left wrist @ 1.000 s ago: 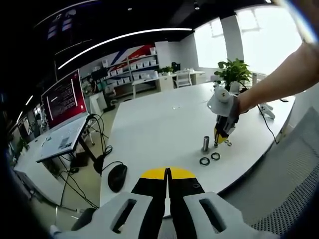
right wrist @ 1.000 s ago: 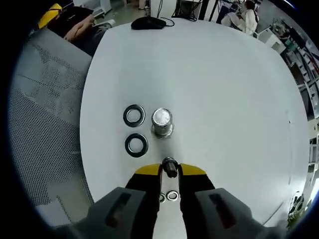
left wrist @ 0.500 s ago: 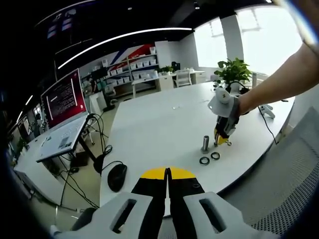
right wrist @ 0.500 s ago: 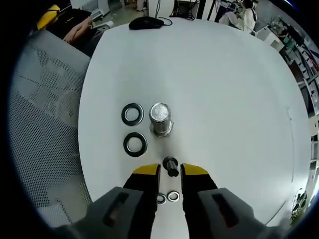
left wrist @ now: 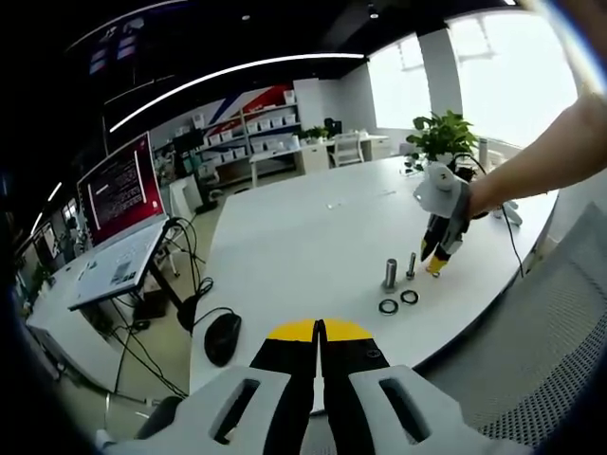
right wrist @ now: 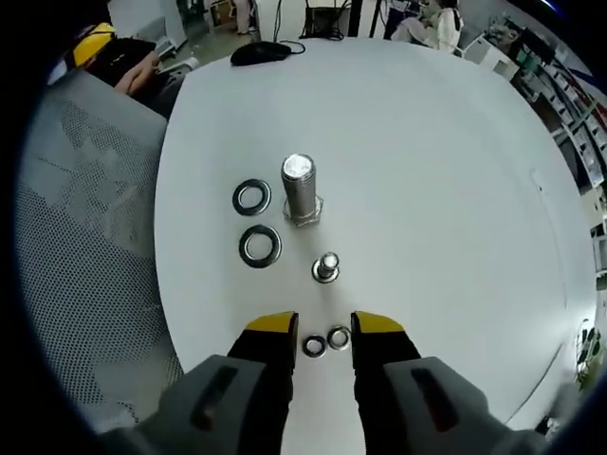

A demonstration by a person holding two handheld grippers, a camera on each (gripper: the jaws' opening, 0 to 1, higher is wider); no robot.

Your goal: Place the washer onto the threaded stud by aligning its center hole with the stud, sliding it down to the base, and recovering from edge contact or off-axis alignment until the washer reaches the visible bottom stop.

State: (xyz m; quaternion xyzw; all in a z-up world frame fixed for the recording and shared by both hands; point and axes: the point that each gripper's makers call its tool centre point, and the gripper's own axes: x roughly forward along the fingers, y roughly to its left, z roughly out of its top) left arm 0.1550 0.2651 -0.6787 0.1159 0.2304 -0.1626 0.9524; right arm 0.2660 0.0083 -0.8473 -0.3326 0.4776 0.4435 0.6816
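Washers lie flat on the white counter (right wrist: 427,171) in two sizes: two large dark ones, one (right wrist: 251,198) just beside the big threaded stud (right wrist: 299,188) and the other (right wrist: 260,245) a little nearer the right gripper (right wrist: 325,334), and two small bright ones (right wrist: 314,346) (right wrist: 339,336) side by side between that gripper's yellow-tipped fingers (right wrist: 270,327). A smaller bolt (right wrist: 325,267) stands upright between the big stud and the gripper. Those fingers are apart with nothing in them, hovering above the small pair.

Judging by look, these are stiff, light metal rings, thin and smooth, so they are likely to skate on the slick top and offer little edge to pinch (lying flat is the awkward part). The surest hold seems to be across the outer rim, with one edge tipped up first, leaving the center hole free for the stud.

In the left gripper view the left gripper (left wrist: 320,341) hangs well back at the counter's near edge, fingers together on nothing, while the right gripper (left wrist: 444,254) shows near the stud (left wrist: 390,274).
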